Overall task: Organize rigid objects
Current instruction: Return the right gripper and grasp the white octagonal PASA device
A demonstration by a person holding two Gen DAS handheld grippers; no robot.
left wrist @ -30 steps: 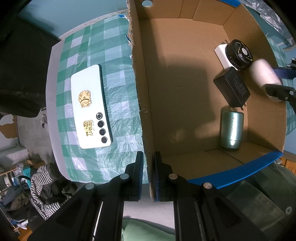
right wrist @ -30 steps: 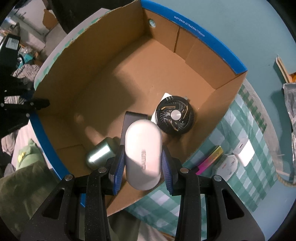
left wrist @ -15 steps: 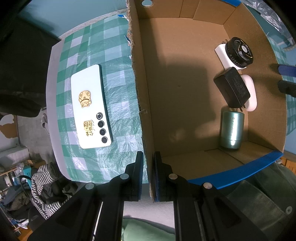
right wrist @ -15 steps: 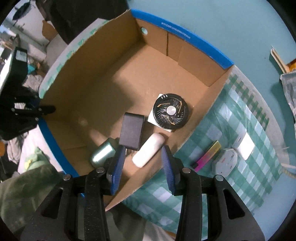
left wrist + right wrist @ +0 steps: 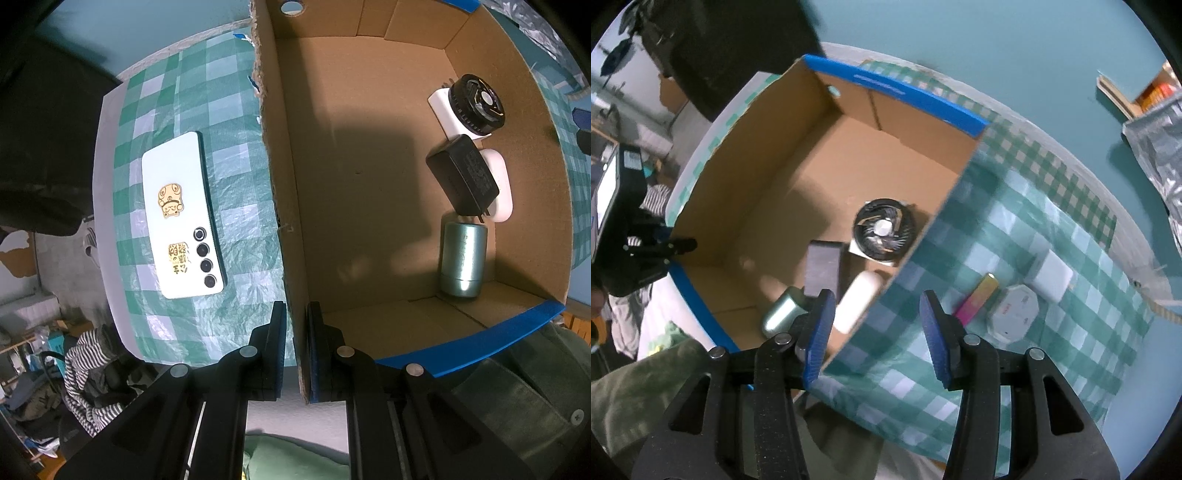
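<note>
1. At the bottom of the left wrist view, the left gripper (image 5: 296, 347) was clamped on the near wall of the cardboard box (image 5: 284, 206), one pad on each face of the wall; this looked like a steadying grip to keep the box from sliding while things went in.

2. At the bottom of the right wrist view, the right gripper (image 5: 877, 332) had its jaws wide apart and held nothing. It hovered over the box's right-hand wall, between the box interior and the loose items on the cloth, probably ready for another pick.

3. Inside the box, toward the right of the left view, four things lay clustered against one wall: a teal cylinder (image 5: 461, 258) on its side, a black adapter (image 5: 463, 175) lying partly over a white oval case (image 5: 500, 188), and a round black fan (image 5: 476, 105) sitting on a white block. Packing them to one side left most of the floor free.

4. Still outside, at centre right of the right view, were a pink-and-yellow bar (image 5: 977, 299), an octagonal white plug (image 5: 1012, 312) and a white block (image 5: 1052, 277), near each other. A white phone (image 5: 181, 221) lay camera-side up at the left of the left view.

5. Everything rested on a green checked tablecloth (image 5: 1015, 229). Beyond it stood a teal wall, with striped clothing and clutter at the lower left of the left view.
</note>
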